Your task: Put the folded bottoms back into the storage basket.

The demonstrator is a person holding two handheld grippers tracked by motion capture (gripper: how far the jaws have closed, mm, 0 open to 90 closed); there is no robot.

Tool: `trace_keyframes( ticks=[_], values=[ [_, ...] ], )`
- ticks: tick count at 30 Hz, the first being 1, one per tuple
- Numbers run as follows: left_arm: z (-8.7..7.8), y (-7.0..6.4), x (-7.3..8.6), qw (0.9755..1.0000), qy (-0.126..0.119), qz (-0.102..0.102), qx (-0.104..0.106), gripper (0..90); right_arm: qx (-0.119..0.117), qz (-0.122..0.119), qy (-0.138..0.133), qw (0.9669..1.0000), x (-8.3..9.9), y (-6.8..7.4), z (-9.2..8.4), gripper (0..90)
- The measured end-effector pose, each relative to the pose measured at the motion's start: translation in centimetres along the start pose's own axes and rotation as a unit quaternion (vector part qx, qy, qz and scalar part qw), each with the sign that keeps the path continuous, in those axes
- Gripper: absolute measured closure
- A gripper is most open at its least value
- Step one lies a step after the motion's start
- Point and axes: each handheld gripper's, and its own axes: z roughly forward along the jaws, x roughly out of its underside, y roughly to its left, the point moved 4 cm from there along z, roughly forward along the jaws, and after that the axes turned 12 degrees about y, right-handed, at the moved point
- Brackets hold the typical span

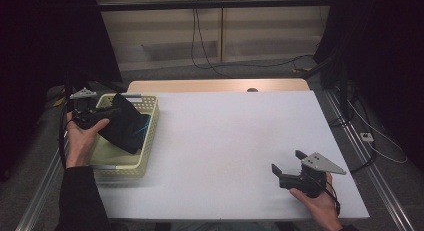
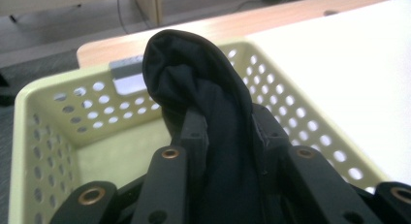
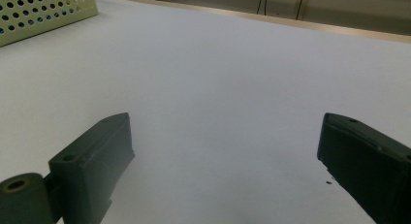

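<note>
Over the pale yellow perforated plastic basket (image 1: 150, 136), the left gripper (image 1: 107, 111) pinches a crumpled black cloth (image 2: 203, 103); the right gripper (image 1: 285, 167) gapes wide.

Left gripper (image 1: 107, 110): jaw tips buried in the black cloth (image 2: 203, 117); how far the pads reach is hidden. Basket (image 2: 43, 136): floor partly covered by the cloth in the high view; near wall cut off by the bottom edge in the left gripper view. Blue streak on the cloth: too small to identify. Right gripper (image 3: 225, 156): both jaws cut off by the picture's bottom edge. Counter (image 1: 225, 141): near edge runs out of the high view.
</note>
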Motion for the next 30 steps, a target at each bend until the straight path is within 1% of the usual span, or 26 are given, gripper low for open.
trace_keyframes(
  ticks=[1, 2, 5, 6, 8, 10, 11, 12, 14, 16, 17, 18, 19, 20, 22, 23, 24, 25, 27, 28, 29, 30],
  values=[
    [0.1, 0.2, 0.1, 0.9999, 0.008, -0.004, -0.015, 71.4, 0.000, -0.001, 0.000, 1.0000, 0.0, 0.0, 0.0, 5.5],
    [0.1, 0.4, 0.3, 0.9995, 0.016, -0.009, -0.024, 71.3, 0.000, -0.001, 0.000, 1.0000, 0.0, 0.0, 0.0, 5.5],
    [0.2, 0.9, 0.8, 0.9983, 0.038, -0.019, -0.040, 70.1, -0.001, -0.001, 0.000, 1.0000, 0.0, 0.0, 0.0, 5.4],
    [0.1, 1.2, 0.9, 0.9977, 0.042, -0.020, -0.050, 69.2, -0.001, 0.000, 0.000, 1.0000, 0.0, 0.0, 0.0, 5.5],
    [0.0, 1.5, 1.2, 0.9968, 0.043, -0.033, -0.059, 67.9, -0.001, -0.001, 0.000, 1.0000, 0.0, 0.0, 0.0, 5.6],
    [0.0, 1.7, 1.4, 0.9960, 0.048, -0.038, -0.065, 68.1, 0.001, -0.003, -0.002, 1.0000, 0.0, 0.0, -0.1, 6.0],
    [0.1, 1.8, 1.6, 0.9953, 0.053, -0.036, -0.072, 68.4, 0.001, -0.003, -0.004, 1.0000, 0.0, 0.0, -0.1, 6.0],
    [0.2, 1.9, 1.7, 0.9937, 0.066, -0.032, -0.085, 68.5, 0.000, -0.001, -0.003, 1.0000, 0.0, 0.0, -0.1, 5.9],
    [0.4, 1.9, 1.8, 0.9921, 0.078, -0.030, -0.094, 68.6, -0.001, -0.001, -0.001, 1.0000, 0.0, 0.0, 0.0, 5.9],
    [0.5, 1.8, 1.9, 0.9922, 0.078, -0.029, -0.093, 68.6, 0.000, -0.002, -0.002, 1.0000, 0.0, 0.1, -0.1, 5.9],
    [0.5, 1.9, 1.9, 0.9916, 0.079, -0.029, -0.098, 68.3, 0.000, -0.003, -0.002, 1.0000, 0.0, 0.1, 0.0, 5.9],
    [0.5, 1.9, 2.0, 0.9914, 0.082, -0.029, -0.098, 67.9, 0.000, -0.002, -0.001, 1.0000, 0.0, 0.1, 0.0, 5.9],
    [0.5, 2.0, 2.1, 0.9916, 0.081, -0.031, -0.097, 67.2, 0.000, -0.003, -0.001, 1.0000, 0.0, 0.0, -0.1, 5.9],
    [0.4, 2.0, 2.1, 0.9919, 0.077, -0.037, -0.094, 66.0, 0.000, -0.002, -0.002, 1.0000, 0.0, 0.0, -0.1, 5.9],
    [0.1, 2.1, 2.2, 0.9923, 0.071, -0.039, -0.094, 64.6, -0.001, -0.003, -0.002, 1.0000, 0.0, 0.0, -0.1, 5.8],
    [-0.2, 2.1, 2.2, 0.9924, 0.067, -0.042, -0.094, 62.0, -0.001, -0.002, -0.001, 1.0000, 0.0, 0.1, -0.1, 5.8],
    [-0.4, 2.1, 2.1, 0.9925, 0.058, -0.045, -0.097, 58.8, -0.001, -0.002, -0.002, 1.0000, 0.0, 0.1, -0.1, 5.8],
    [-0.7, 2.1, 2.0, 0.9925, 0.053, -0.048, -0.099, 53.0, -0.001, -0.003, -0.002, 1.0000, 0.0, 0.1, -0.1, 5.8],
    [-1.4, 2.2, 1.8, 0.9918, 0.031, -0.064, -0.106, 44.5, -0.001, -0.003, -0.002, 1.0000, 0.0, 0.1, -0.1, 5.8],
    [-1.8, 2.2, 1.6, 0.9919, 0.019, -0.067, -0.106, 39.4, -0.002, -0.002, -0.002, 1.0000, 0.0, 0.1, -0.1, 5.8],
    [-1.9, 2.1, 1.5, 0.9922, 0.016, -0.067, -0.103, 34.9, -0.002, -0.002, -0.002, 1.0000, 0.0, 0.1, -0.1, 5.8],
    [-2.0, 1.9, 1.4, 0.9925, 0.012, -0.065, -0.103, 33.4, -0.002, -0.003, -0.002, 1.0000, 0.0, 0.1, -0.1, 5.8]
  ],
)
